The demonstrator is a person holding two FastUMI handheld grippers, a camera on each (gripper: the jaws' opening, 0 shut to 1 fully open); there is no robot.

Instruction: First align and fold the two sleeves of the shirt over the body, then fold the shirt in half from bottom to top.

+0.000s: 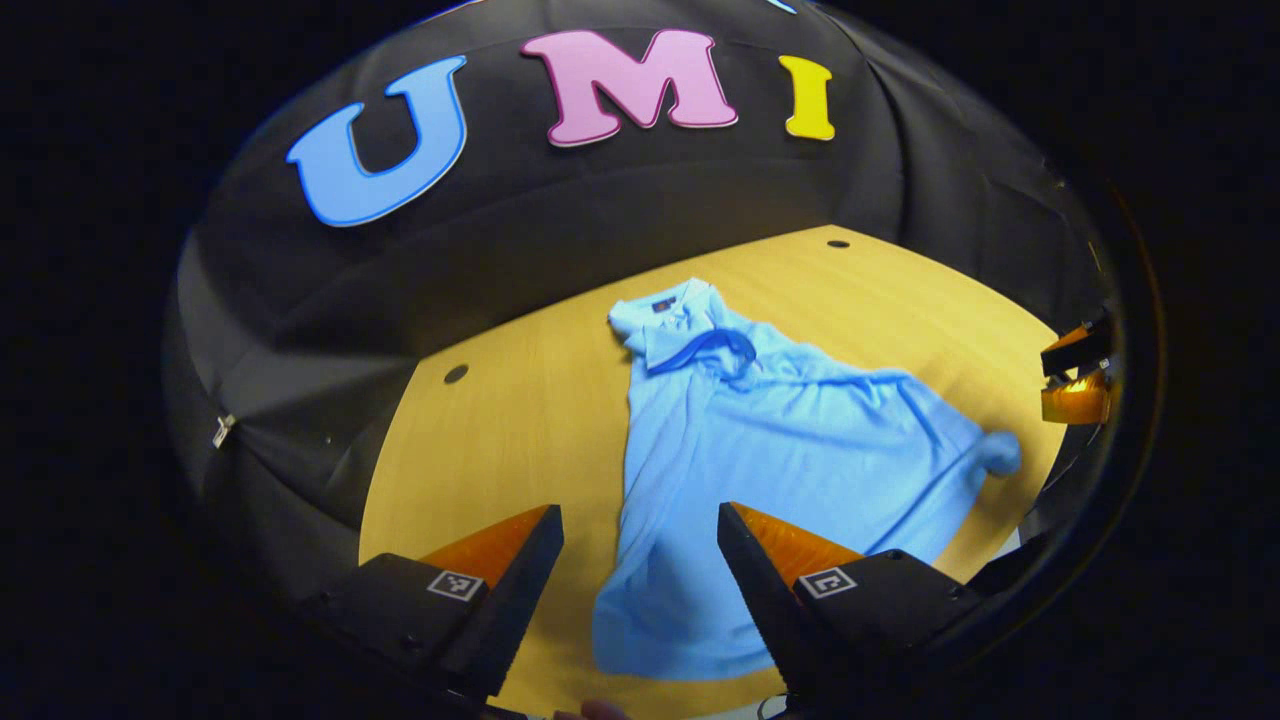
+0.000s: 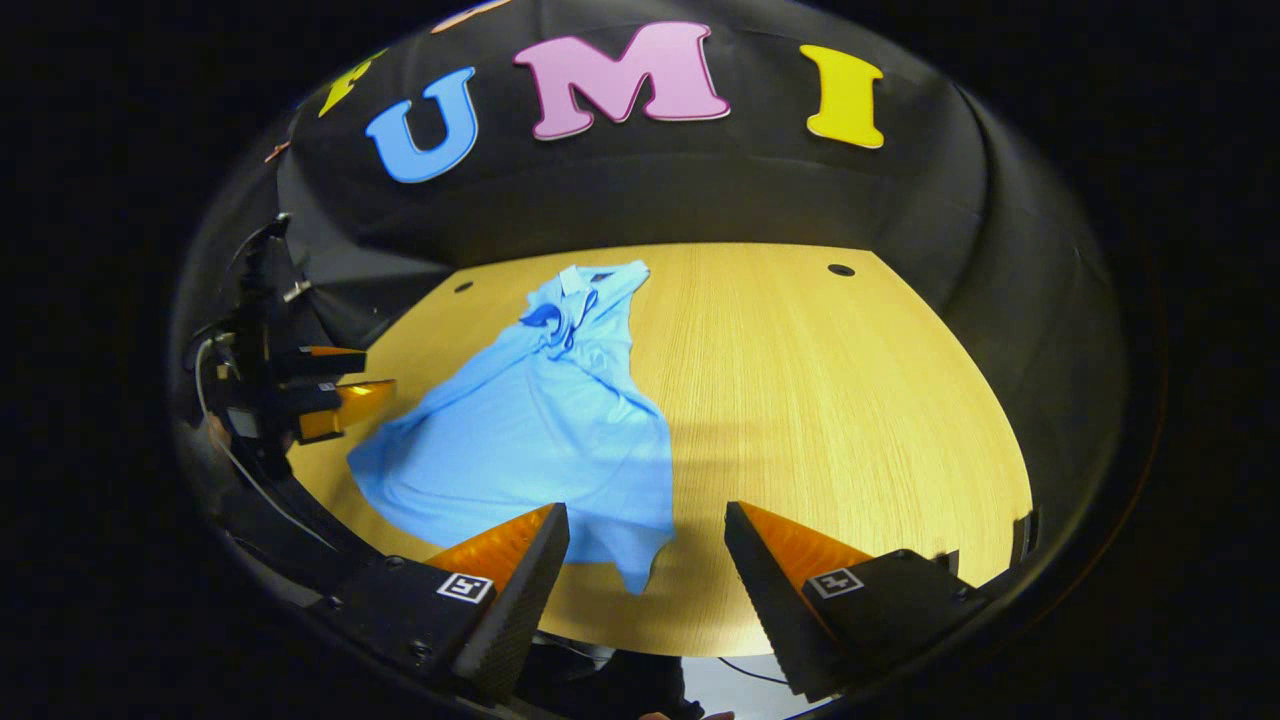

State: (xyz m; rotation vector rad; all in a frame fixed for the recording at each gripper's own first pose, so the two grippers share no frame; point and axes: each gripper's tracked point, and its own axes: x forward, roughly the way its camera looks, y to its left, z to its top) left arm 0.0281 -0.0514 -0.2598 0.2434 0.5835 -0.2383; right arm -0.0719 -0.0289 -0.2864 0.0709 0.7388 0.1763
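Blue cloth lies on the wooden table (image 2: 850, 400): it is the shirt (image 1: 760, 450), spread out but a bit crumpled, with its collar (image 1: 685, 335) at the far end near the black wall and its bottom edge close to the person. In the left gripper view the left gripper (image 1: 640, 560) hangs above the near part of the shirt with its two fingers wide apart and nothing between them. In the right gripper view the right gripper (image 2: 647, 560) is also spread wide and empty, above the near corner of the shirt, and the other gripper shows at the far left by the shirt's side. One sleeve (image 1: 985, 455) sticks out to the side in a little bunch. The other sleeve may already be tucked over the body, but the folds make it hard to be sure. It looks like the sleeve step is the one in hand, and the big fold from bottom to top is not done yet. Next, a gripper should go down to the loose sleeve, pinch its edge, and lay it flat across the body. The cloth is soft and wrinkly, so a slow pull would keep it smooth.
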